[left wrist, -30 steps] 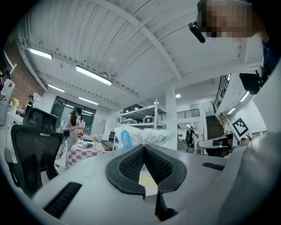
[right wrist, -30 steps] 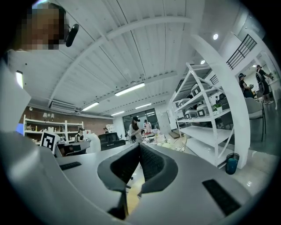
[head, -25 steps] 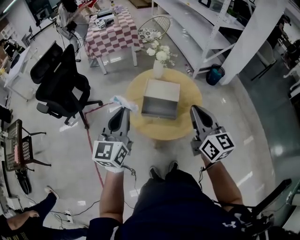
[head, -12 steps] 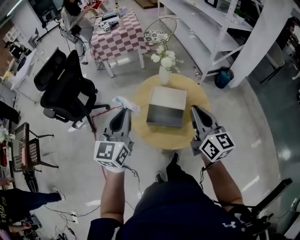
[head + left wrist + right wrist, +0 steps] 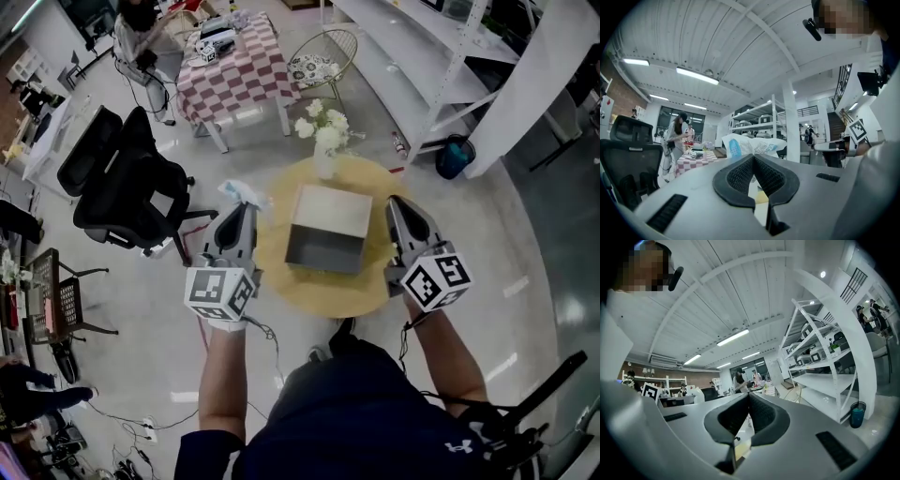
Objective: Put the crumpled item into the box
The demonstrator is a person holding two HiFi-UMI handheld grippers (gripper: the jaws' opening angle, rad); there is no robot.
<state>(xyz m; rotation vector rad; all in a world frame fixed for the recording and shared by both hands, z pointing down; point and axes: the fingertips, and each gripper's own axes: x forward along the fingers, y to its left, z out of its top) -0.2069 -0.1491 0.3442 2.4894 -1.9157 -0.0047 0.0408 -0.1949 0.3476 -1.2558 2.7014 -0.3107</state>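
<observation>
Box (image 5: pixel 323 246) nearer; left claw (image 5: pixel 247 206) grips blue-printed crumpled item (image 5: pixel 239 193).

Head view: from above, steeply down on worktop (image 5: pixel 323 295). Gripper views: low, near jaws, facing forward-up; shelves (image 5: pixel 384 56) shared.

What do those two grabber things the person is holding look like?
The left gripper and right gripper are grey, tapering to a point, with black ribbed pads inside. Each carries a white cube printed with black square markers, and a thin dark cable hangs below. The person wears a dark short-sleeved shirt.
</observation>
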